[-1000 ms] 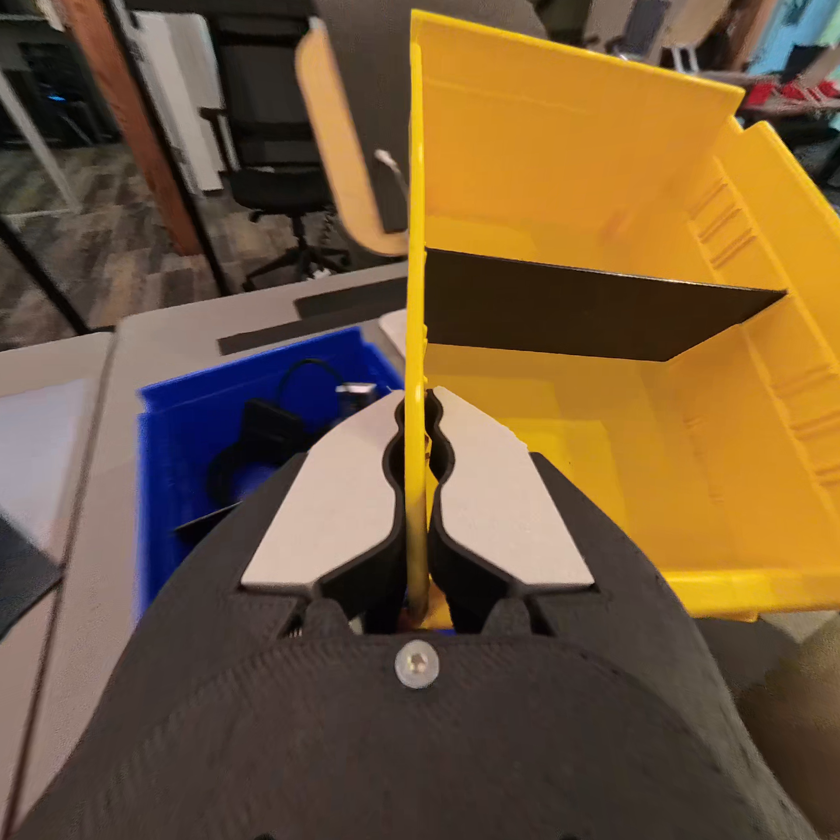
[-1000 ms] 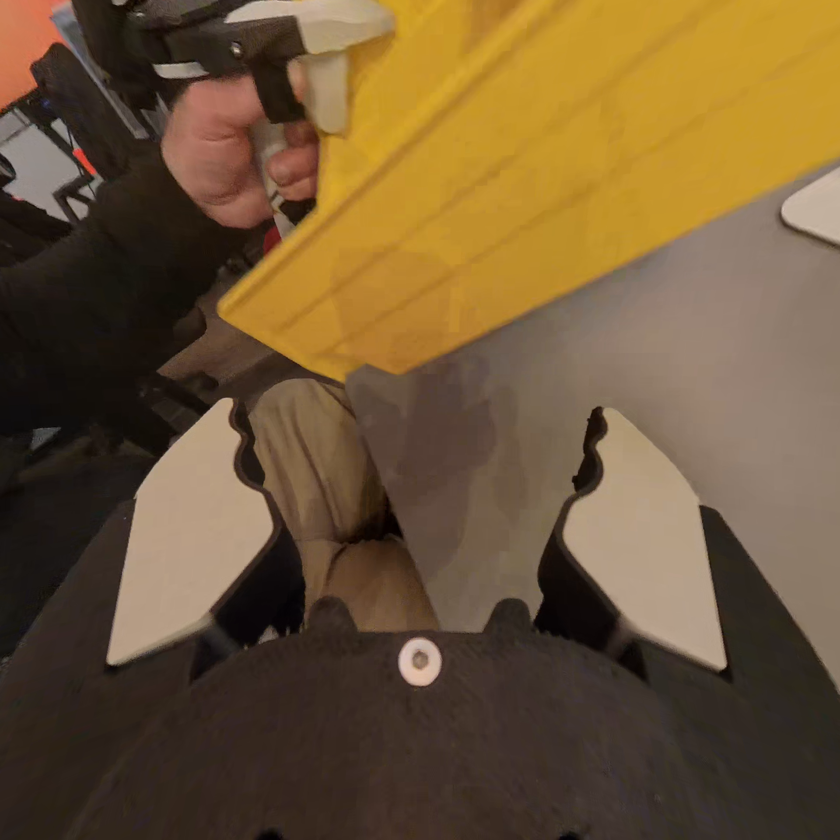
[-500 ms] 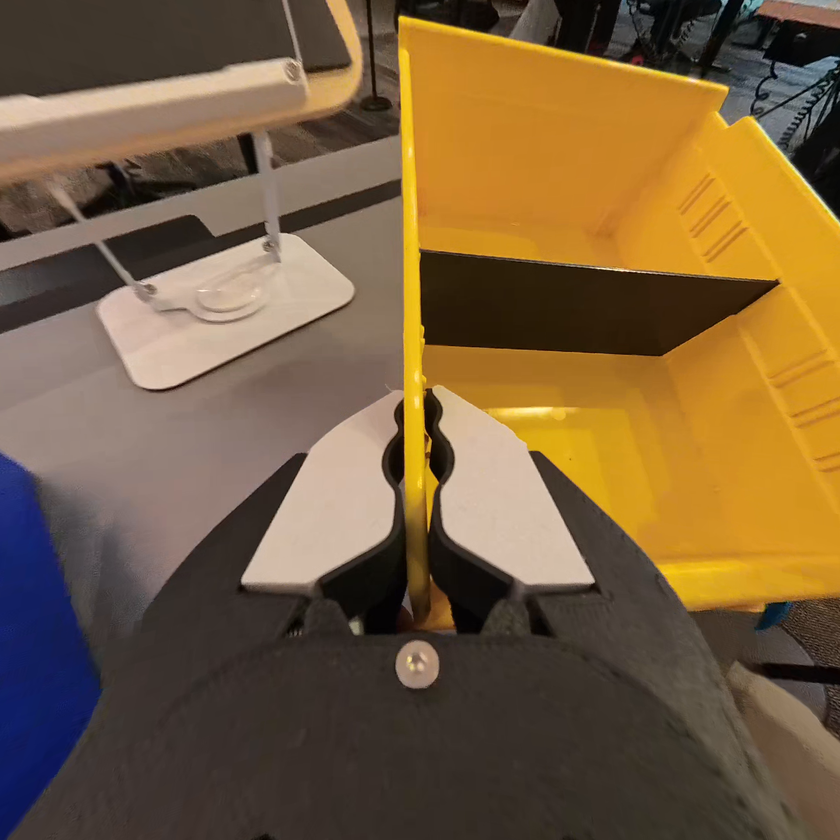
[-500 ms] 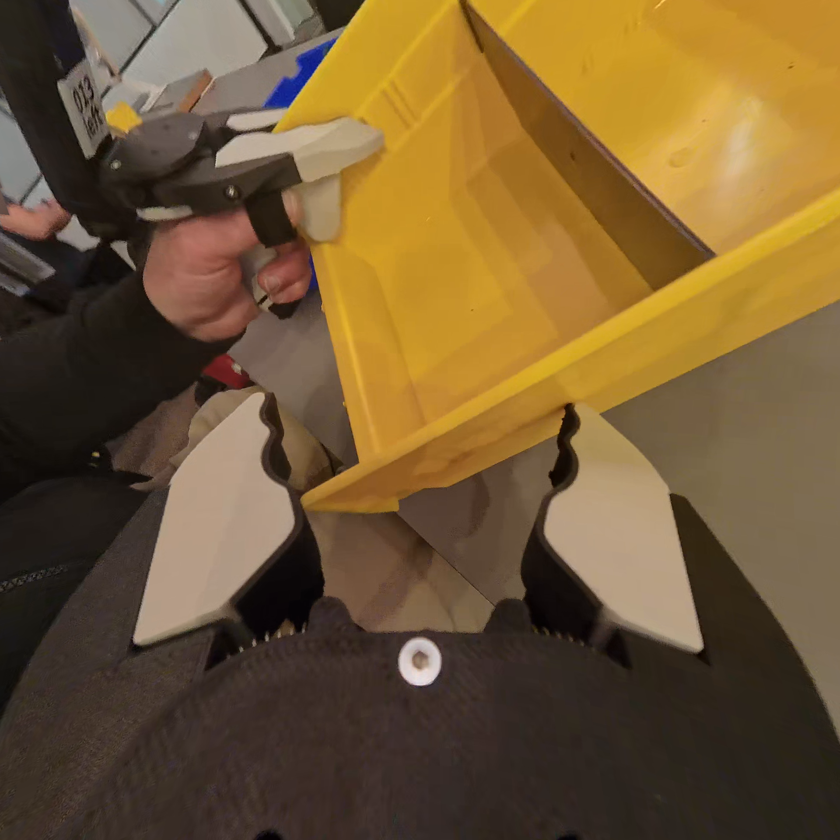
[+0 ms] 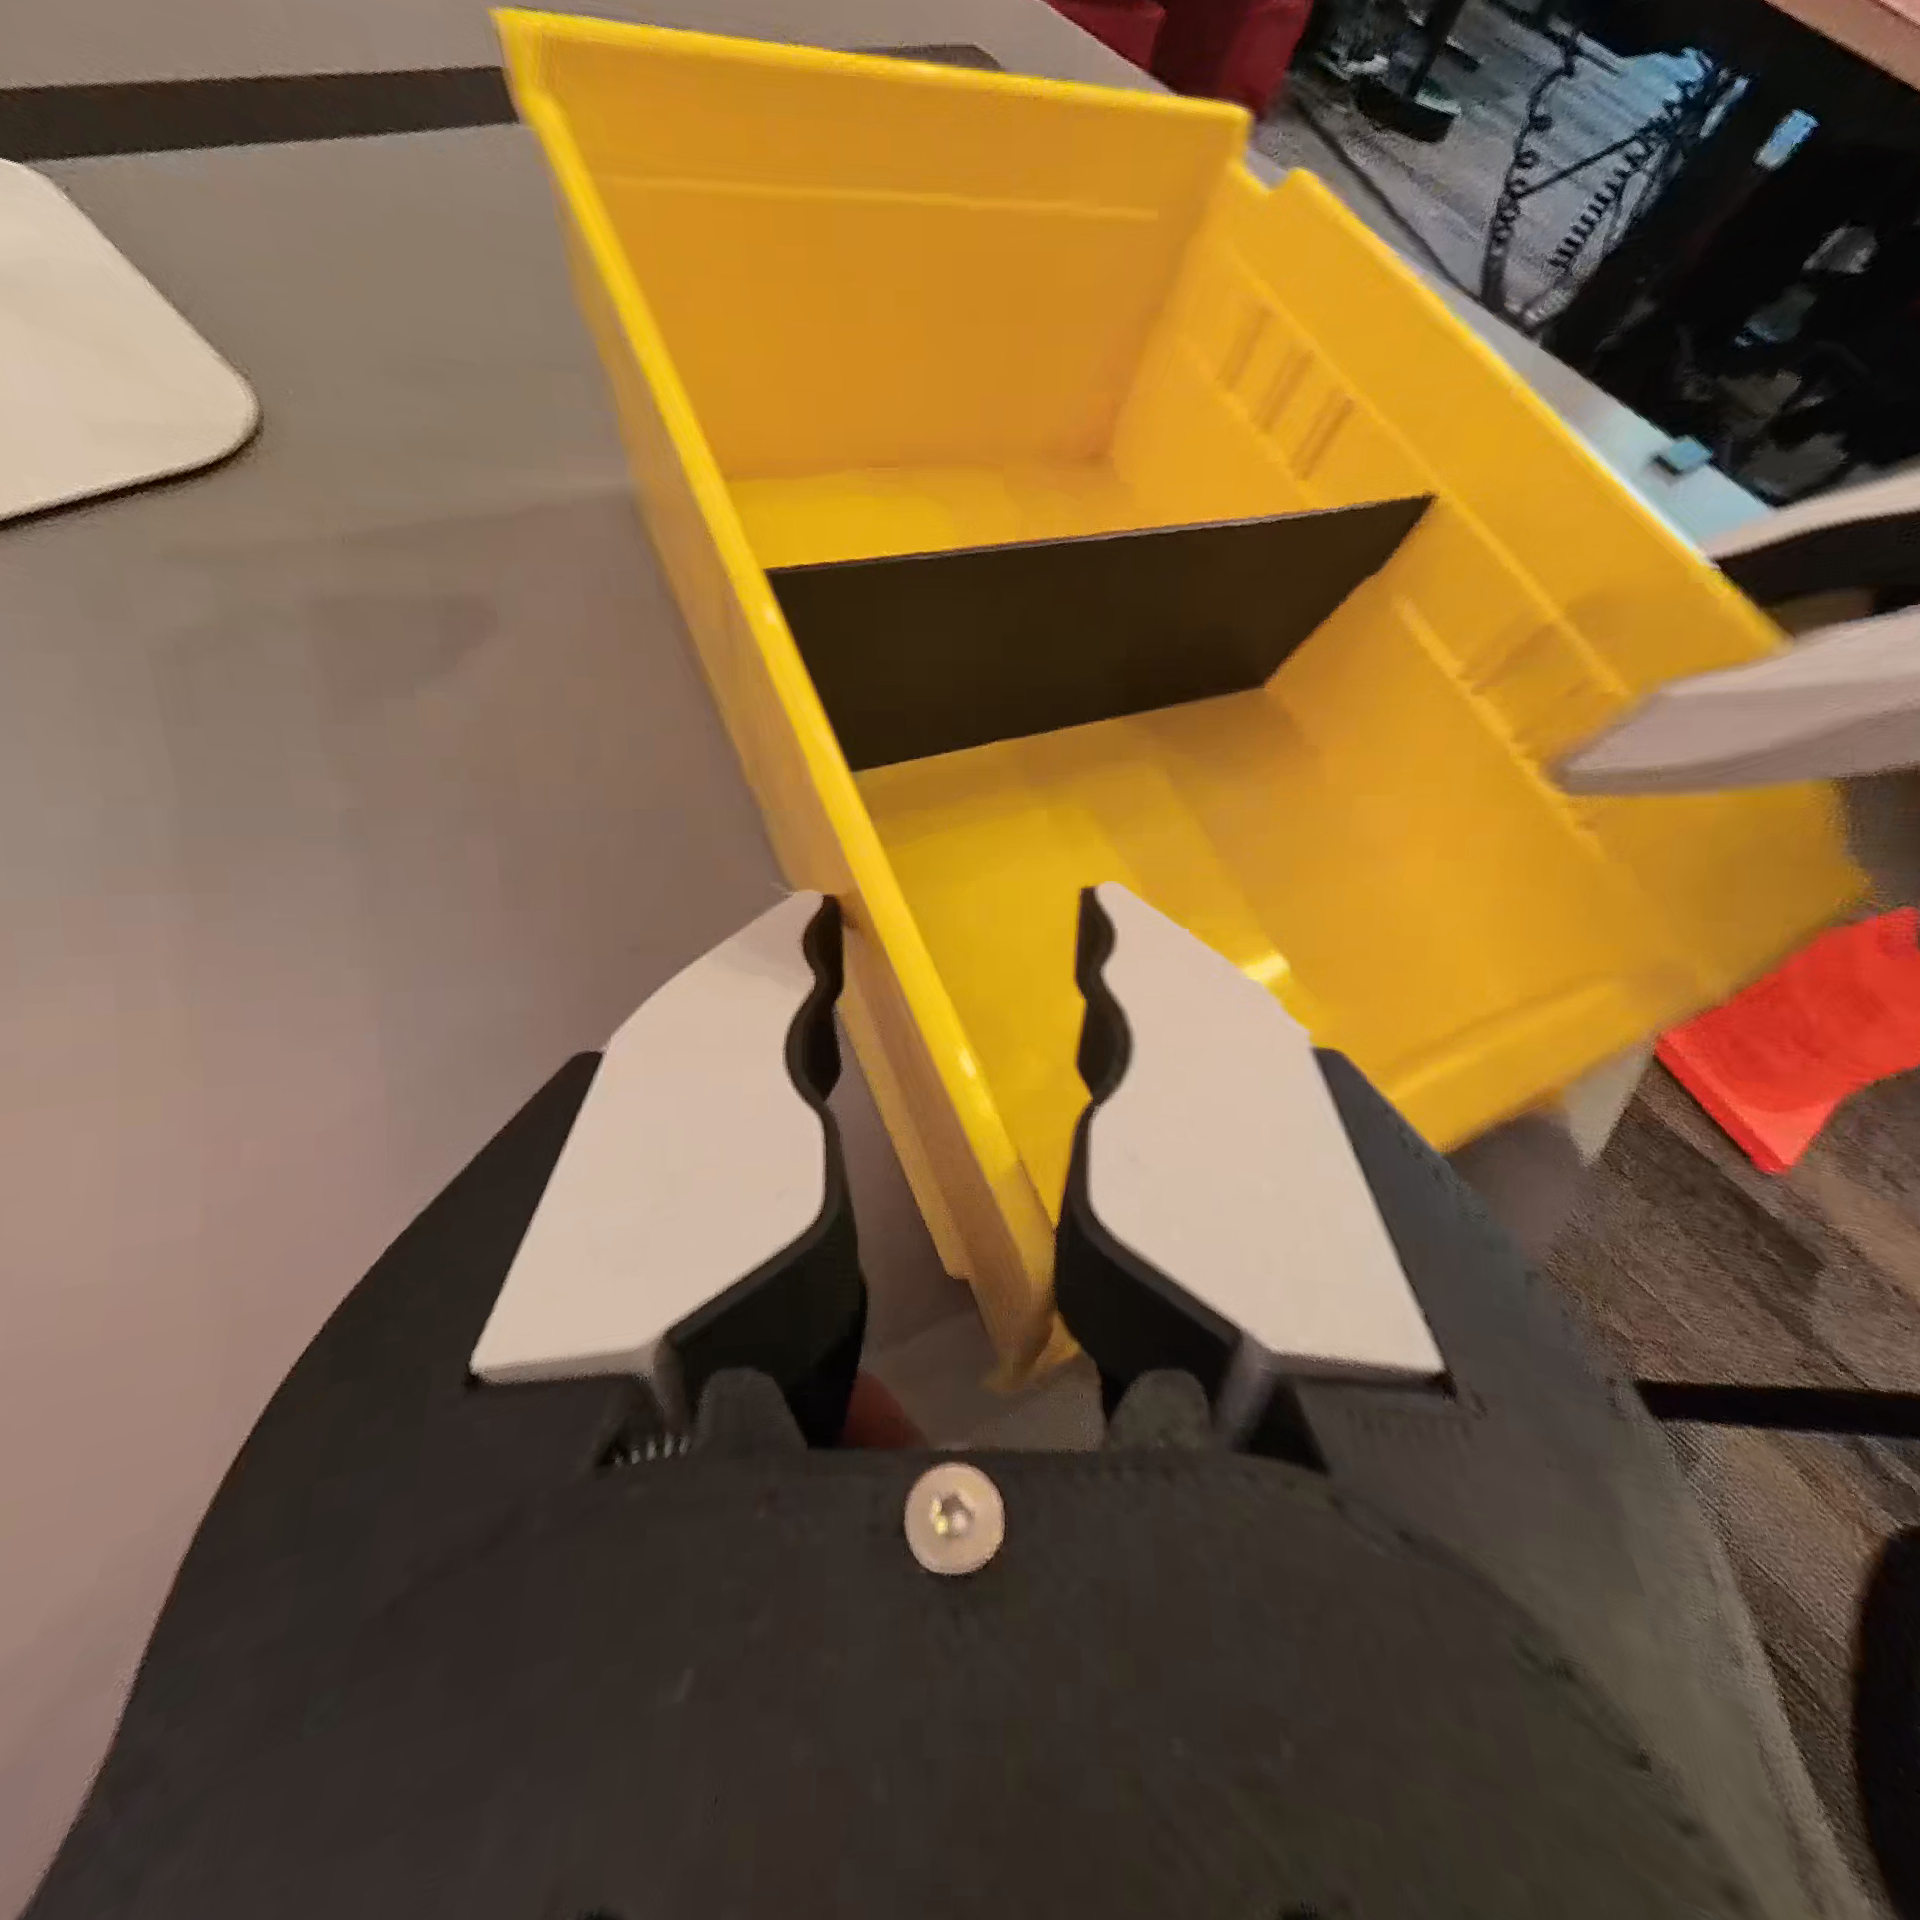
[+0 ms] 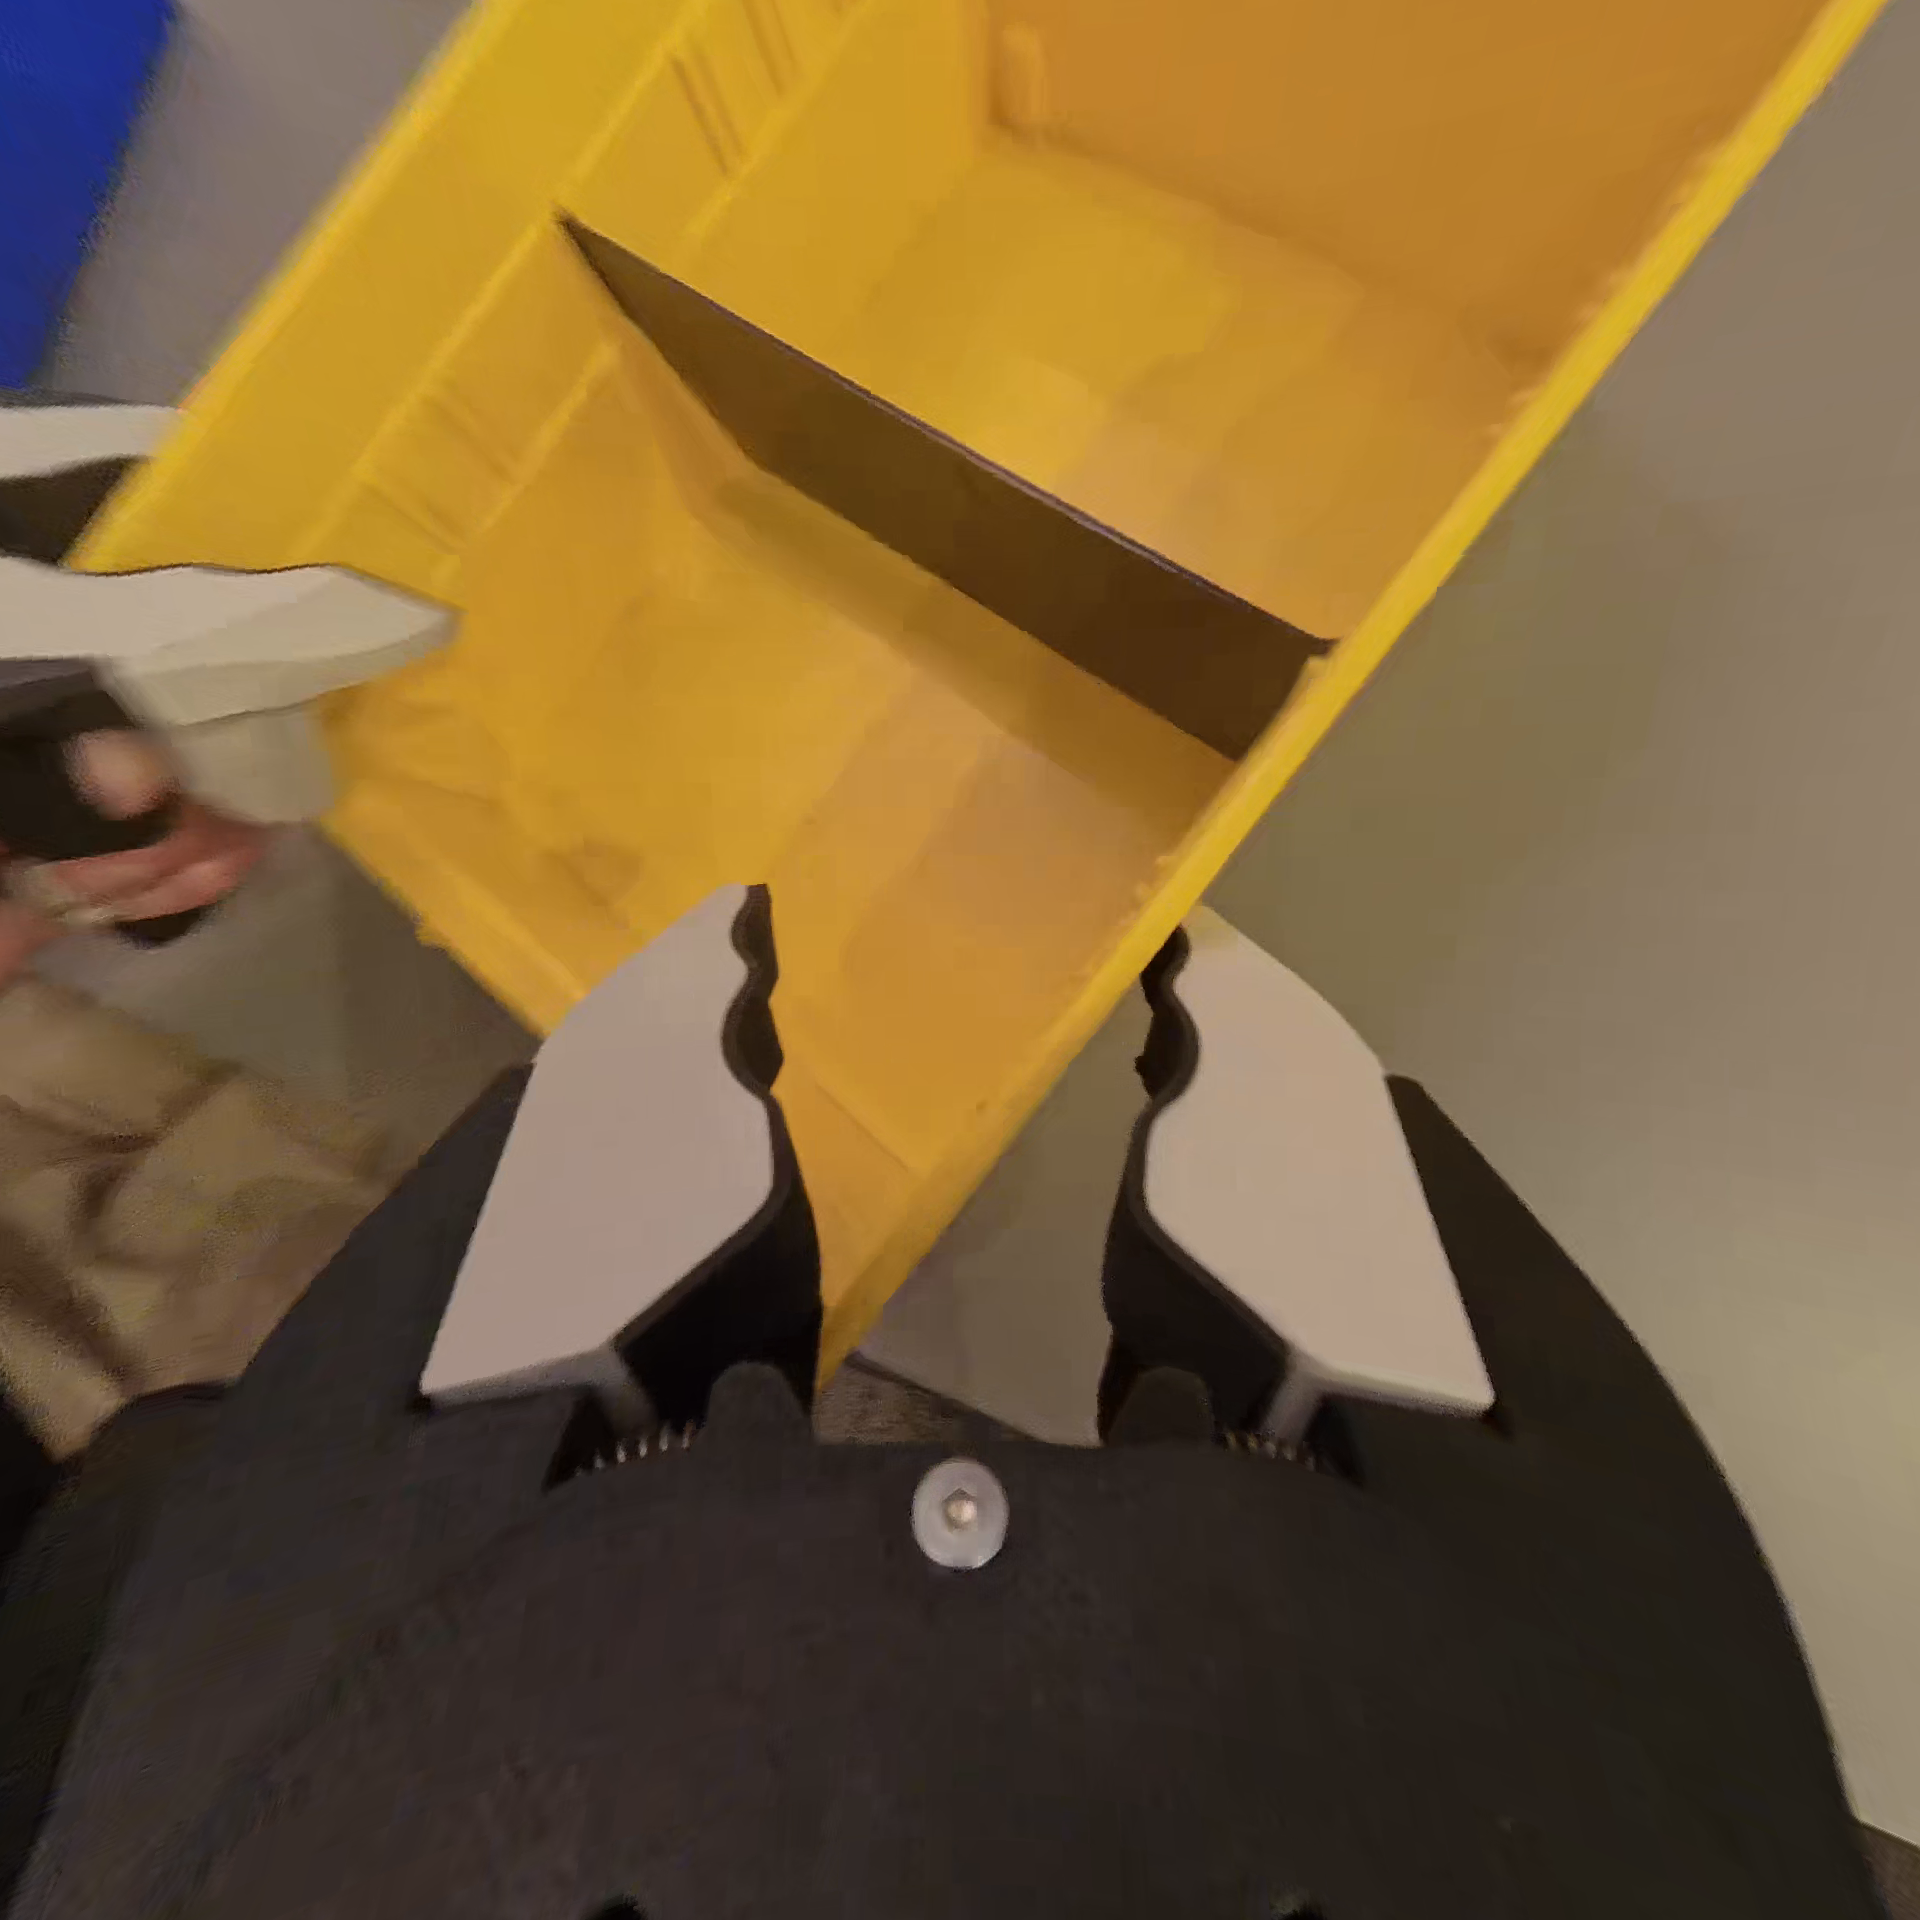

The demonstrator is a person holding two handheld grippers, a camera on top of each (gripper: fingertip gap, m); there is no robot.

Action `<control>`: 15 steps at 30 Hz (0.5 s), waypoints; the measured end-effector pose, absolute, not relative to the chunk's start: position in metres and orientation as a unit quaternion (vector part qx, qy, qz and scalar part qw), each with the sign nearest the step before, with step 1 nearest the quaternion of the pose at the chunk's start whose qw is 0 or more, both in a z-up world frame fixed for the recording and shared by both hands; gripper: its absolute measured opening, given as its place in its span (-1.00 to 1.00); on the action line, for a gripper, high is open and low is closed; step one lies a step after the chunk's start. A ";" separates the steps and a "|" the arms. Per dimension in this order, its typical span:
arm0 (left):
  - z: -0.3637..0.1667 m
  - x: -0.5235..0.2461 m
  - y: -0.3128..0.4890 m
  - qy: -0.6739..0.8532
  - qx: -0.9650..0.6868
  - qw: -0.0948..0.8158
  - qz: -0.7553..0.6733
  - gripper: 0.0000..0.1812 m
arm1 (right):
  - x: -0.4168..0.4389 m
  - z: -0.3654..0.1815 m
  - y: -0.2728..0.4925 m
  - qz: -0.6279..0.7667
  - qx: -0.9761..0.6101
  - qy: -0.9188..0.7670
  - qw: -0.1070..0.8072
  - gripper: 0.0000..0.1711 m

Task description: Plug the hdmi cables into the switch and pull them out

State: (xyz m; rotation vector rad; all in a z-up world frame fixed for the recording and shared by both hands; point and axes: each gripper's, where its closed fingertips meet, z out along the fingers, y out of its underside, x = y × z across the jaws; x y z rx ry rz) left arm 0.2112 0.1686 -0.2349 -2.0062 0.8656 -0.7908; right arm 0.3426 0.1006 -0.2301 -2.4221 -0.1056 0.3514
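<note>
Yellow bin (image 5: pixel 935 343) wall between left claw (image 5: pixel 956 914) fingers.

A yellow bin (image 5: pixel 894 343) sits on the grey counter (image 5: pixel 364 727), and every other thing is placed from it. A black divider (image 5: pixel 1060 634) stands upright across the bin's inside, splitting it into a far and a near compartment; both show bare yellow floor. Ribbed slots run down the bin's inner side wall. Left of the bin, near the counter's far edge, lies a white rounded plate (image 5: pixel 94 374). Right of the bin, below the counter on the floor, lies a red-orange piece (image 5: pixel 1829 1039). In the right wrist view a blue bin (image 6: pixel 62 156) shows at the top left, beyond the yellow bin (image 6: pixel 727 727).
</note>
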 end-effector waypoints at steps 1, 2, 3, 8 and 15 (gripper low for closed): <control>-0.234 0.219 0.162 0.349 -0.790 0.390 -0.320 -0.48 | 0.356 -0.233 0.103 0.103 -0.936 -0.043 0.335 -0.29; -0.233 0.226 0.156 0.358 -0.786 0.381 -0.330 -0.44 | 0.369 -0.235 0.106 0.076 -0.940 -0.046 0.329 -0.37; -0.233 0.232 0.153 0.363 -0.785 0.373 -0.335 -0.42 | 0.379 -0.236 0.107 0.061 -0.944 -0.045 0.322 -0.44; -0.229 0.263 0.134 0.398 -0.764 0.322 -0.393 -0.32 | 0.431 -0.238 0.118 0.022 -0.953 -0.024 0.300 -0.72; -0.179 0.230 0.132 0.429 -0.718 0.392 -0.382 -0.33 | 0.482 -0.239 0.125 0.001 -0.958 -0.011 0.286 -0.92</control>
